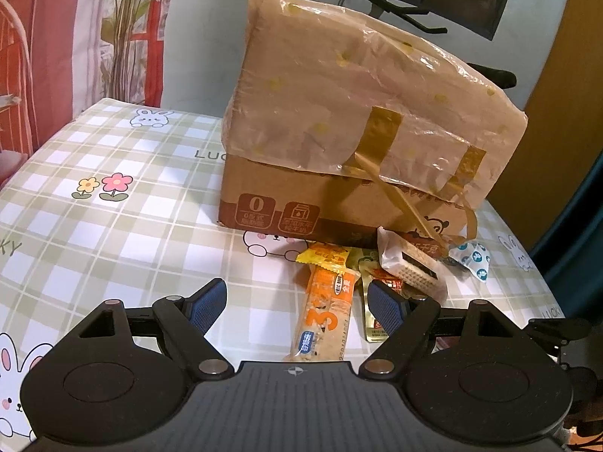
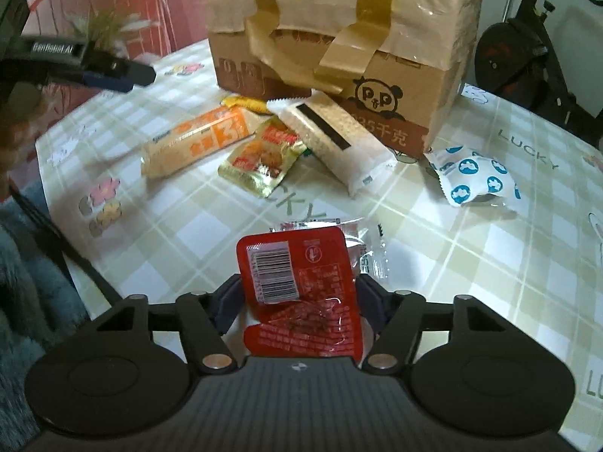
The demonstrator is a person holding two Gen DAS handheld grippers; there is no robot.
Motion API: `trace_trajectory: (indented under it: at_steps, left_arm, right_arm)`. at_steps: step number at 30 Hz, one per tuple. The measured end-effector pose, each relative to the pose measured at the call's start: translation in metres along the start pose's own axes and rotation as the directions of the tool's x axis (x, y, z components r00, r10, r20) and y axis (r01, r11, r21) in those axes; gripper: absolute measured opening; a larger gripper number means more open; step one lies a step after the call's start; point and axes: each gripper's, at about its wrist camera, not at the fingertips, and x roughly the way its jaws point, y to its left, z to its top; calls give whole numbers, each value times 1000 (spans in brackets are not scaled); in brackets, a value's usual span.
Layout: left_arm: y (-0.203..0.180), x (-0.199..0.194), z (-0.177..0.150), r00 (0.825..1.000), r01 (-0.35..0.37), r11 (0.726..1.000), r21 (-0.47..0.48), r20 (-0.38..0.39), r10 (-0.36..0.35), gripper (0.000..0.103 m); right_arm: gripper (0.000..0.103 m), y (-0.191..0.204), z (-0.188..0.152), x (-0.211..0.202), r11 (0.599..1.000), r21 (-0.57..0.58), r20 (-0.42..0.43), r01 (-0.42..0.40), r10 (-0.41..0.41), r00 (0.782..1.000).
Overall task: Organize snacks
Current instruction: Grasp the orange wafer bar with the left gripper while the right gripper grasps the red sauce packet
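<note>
A cardboard box (image 1: 339, 196) with a taped paper-covered lid stands on the checked table (image 1: 113, 226); it also shows in the right wrist view (image 2: 395, 86). In front of it lie an orange bar (image 1: 326, 312), a gold packet (image 1: 373, 301), a white packet (image 1: 414, 267) and a blue-dotted packet (image 1: 473, 260). My left gripper (image 1: 297, 301) is open above the orange bar. My right gripper (image 2: 297, 297) is shut on a red packet (image 2: 301, 286), held above the table. The same snacks show there: orange bar (image 2: 196, 139), gold packet (image 2: 264, 158), white packet (image 2: 335, 139), blue-dotted packet (image 2: 475, 180).
A clear packet (image 2: 365, 241) lies under the red one. The left gripper's finger (image 2: 113, 71) shows at upper left in the right wrist view. A dark exercise machine (image 2: 520, 56) stands beyond the table's right edge. A red-patterned curtain (image 1: 56, 37) hangs behind.
</note>
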Motion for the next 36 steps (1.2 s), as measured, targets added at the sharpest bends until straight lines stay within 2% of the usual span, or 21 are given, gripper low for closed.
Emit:
trace_trajectory:
  at_steps: [14, 17, 21, 26, 29, 31, 32, 36]
  left_arm:
    - [1, 5, -2, 1000, 13, 1000, -2, -20, -13, 79]
    - [3, 10, -2, 999, 15, 1000, 4, -33, -15, 78]
    - [0, 32, -6, 994, 32, 999, 35, -103, -29, 79]
    - [-16, 58, -11, 988, 57, 988, 145, -148, -36, 78]
    - [-25, 72, -11, 988, 60, 978, 199, -154, -29, 70]
    - [-28, 81, -11, 986, 53, 976, 209, -166, -18, 55]
    - [-27, 85, -12, 984, 62, 976, 208, -179, -24, 40]
    - [-29, 85, -17, 984, 69, 971, 230, -176, -28, 39]
  right_arm:
    - [40, 20, 35, 18, 997, 38, 104, -67, 62, 993]
    - [38, 21, 45, 20, 996, 48, 142, -71, 64, 988]
    - [38, 17, 55, 21, 996, 71, 188, -49, 35, 981]
    - [38, 14, 56, 20, 996, 85, 201, -27, 10, 979]
    - [38, 11, 53, 19, 994, 104, 200, -21, 0, 980]
    - [38, 9, 52, 18, 993, 120, 199, -15, -9, 980]
    - [38, 9, 52, 18, 992, 125, 199, -12, -14, 980]
    - [38, 9, 52, 12, 991, 131, 209, -1, -27, 978]
